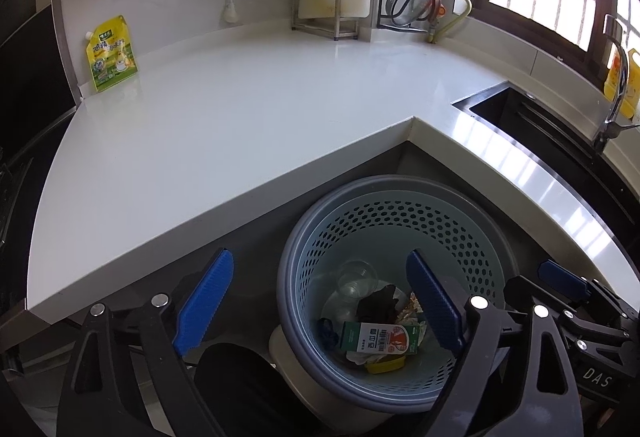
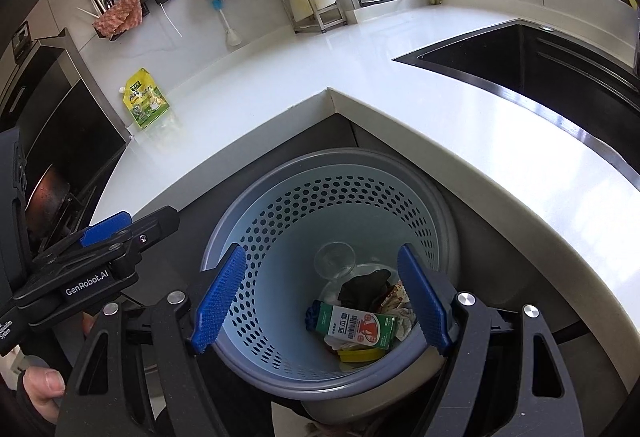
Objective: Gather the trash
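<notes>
Both my tools hang over the bin, pointing down into it. My left gripper [image 1: 320, 301] stands wide with nothing between its blue pads; the fingers frame the near side of the bin's mouth. My right gripper [image 2: 322, 297] is also spread wide and empty, straddling the bin's opening.

Below them, the perforated blue bin [image 2: 280, 221] sits on the floor, tucked into the inner corner of the counter. In its bottom lie a green and white carton [image 2: 358, 327], a clear plastic cup [image 2: 334, 259], a dark crumpled piece [image 2: 366, 289] and something yellow [image 2: 356, 355] under the carton, with scraps of wrapper beside them. So I judge the drop is done and I am between pieces.

Farther off, the white counter [image 1: 240, 109] is nearly bare. The only loose thing I can see on it is a yellow-green pouch [image 1: 112, 55] standing at the far left, against the wall. Whether it counts as trash I cannot tell; if it does, my next move is to lift clear of the bin and reach my left gripper across to it, closing on its upper part.
</notes>
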Motion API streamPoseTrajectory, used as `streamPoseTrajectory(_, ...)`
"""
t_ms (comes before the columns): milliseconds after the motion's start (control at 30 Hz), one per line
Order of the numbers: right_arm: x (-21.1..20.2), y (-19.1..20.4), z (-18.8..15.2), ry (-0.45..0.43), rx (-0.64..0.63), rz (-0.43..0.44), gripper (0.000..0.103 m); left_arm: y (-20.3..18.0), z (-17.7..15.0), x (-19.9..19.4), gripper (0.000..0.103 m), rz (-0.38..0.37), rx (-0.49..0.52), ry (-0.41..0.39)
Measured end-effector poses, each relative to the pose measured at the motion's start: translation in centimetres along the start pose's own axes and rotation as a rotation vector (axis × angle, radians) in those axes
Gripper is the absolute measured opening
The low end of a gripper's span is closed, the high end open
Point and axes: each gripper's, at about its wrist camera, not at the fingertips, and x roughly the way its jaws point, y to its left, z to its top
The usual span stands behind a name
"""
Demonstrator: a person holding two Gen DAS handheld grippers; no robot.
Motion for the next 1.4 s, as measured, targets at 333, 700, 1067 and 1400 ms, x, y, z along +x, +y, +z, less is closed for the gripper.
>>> streamPoseTrajectory(333, 0.0, 0.7, 0.0, -0.004, -0.018, -0.012, 0.076, 0.7, -0.2, -0.4, 0.096, 0.016, -0.029, -0.007)
streamPoseTrajectory(700, 0.0, 0.7, 0.0, -0.003, -0.017, -0.012, 0.076, 1.1, -0.1, -0.3, 0.096, 0.022, -0.046, 0.007)
streamPoseTrajectory(1067, 0.0, 0.7, -0.1, -0.002, -0.016, -0.011, 0.077, 1.0, -0.1, 0.1, 0.097, 0.034, -0.047, 0.027)
streamPoseTrajectory(1400, 0.0, 0.7, -0.2, -0.002, -0.015, -0.013, 0.077, 1.1, -0.1, -0.1, 0.097, 0.063, -0.047, 0.017)
